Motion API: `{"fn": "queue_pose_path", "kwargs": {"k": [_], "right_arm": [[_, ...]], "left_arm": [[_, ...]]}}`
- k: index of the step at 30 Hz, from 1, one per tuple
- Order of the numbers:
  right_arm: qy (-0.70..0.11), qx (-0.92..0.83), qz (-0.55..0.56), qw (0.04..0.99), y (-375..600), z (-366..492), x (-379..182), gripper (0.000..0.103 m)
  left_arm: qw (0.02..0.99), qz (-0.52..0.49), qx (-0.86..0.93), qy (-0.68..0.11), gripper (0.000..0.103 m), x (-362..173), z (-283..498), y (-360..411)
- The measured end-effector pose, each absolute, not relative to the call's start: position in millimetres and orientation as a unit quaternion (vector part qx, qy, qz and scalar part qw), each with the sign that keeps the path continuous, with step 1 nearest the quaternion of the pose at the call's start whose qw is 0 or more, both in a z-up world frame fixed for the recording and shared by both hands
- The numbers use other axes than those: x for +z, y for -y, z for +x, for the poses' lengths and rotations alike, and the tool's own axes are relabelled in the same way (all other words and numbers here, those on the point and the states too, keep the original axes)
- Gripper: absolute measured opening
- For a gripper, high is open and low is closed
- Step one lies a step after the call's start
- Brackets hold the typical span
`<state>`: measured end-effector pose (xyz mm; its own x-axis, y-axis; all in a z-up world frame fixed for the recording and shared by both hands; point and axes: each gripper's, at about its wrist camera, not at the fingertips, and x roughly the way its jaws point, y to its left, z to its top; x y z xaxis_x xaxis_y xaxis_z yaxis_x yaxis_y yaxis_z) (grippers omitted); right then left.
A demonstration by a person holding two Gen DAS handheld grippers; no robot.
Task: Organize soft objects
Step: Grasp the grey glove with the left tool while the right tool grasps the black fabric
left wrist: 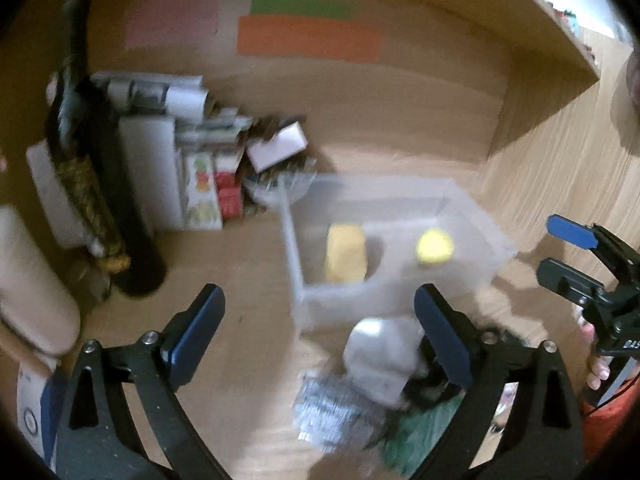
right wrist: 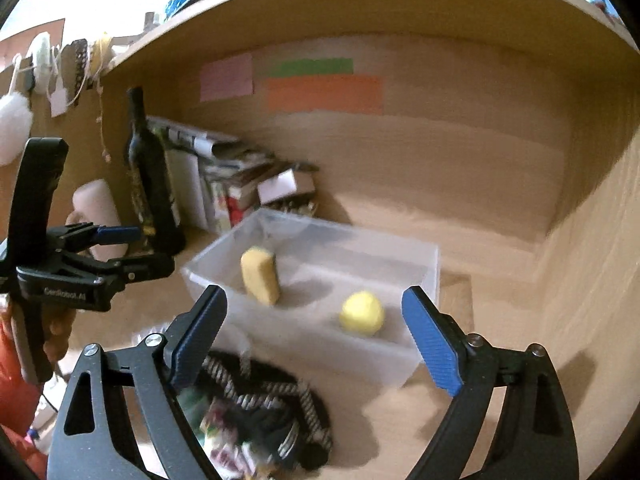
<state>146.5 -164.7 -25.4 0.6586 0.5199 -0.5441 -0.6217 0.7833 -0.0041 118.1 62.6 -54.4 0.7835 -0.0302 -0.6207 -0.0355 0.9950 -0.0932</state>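
A clear plastic bin stands on the wooden desk. In it lie a yellow sponge and a yellow ball. My left gripper is open and empty, just in front of the bin, above a pile with a white soft object, a crinkly clear bag and something green. My right gripper is open and empty, over the bin's near wall. Below it lies a black item with striped cord.
A dark bottle, a white roll and stacked boxes and papers stand at the back left. The shelf's side wall closes the right. Coloured paper notes are stuck on the back wall.
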Motion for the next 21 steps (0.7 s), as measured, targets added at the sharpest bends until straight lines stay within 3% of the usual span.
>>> {"fn": "queue_pose_path", "kwargs": {"k": [16, 17, 19, 21], "right_arm": [[-0.369, 0.319, -0.067, 0.87, 160, 141, -92, 0.084], [-0.373, 0.316, -0.064, 0.87, 161, 142, -94, 0.082], [-0.381, 0.316, -0.057, 0.867, 162, 144, -98, 0.065], [-0.39, 0.319, -0.049, 0.863, 164, 145, -101, 0.053]], "left_arm": [[0.916, -0.059, 0.015, -0.396, 0.097, -127, 91, -62], [0.916, -0.055, 0.013, -0.397, 0.097, -129, 92, -61], [0.913, -0.057, 0.006, -0.405, 0.096, -134, 95, -60], [0.91, -0.063, -0.005, -0.409, 0.086, -134, 96, -60]]}}
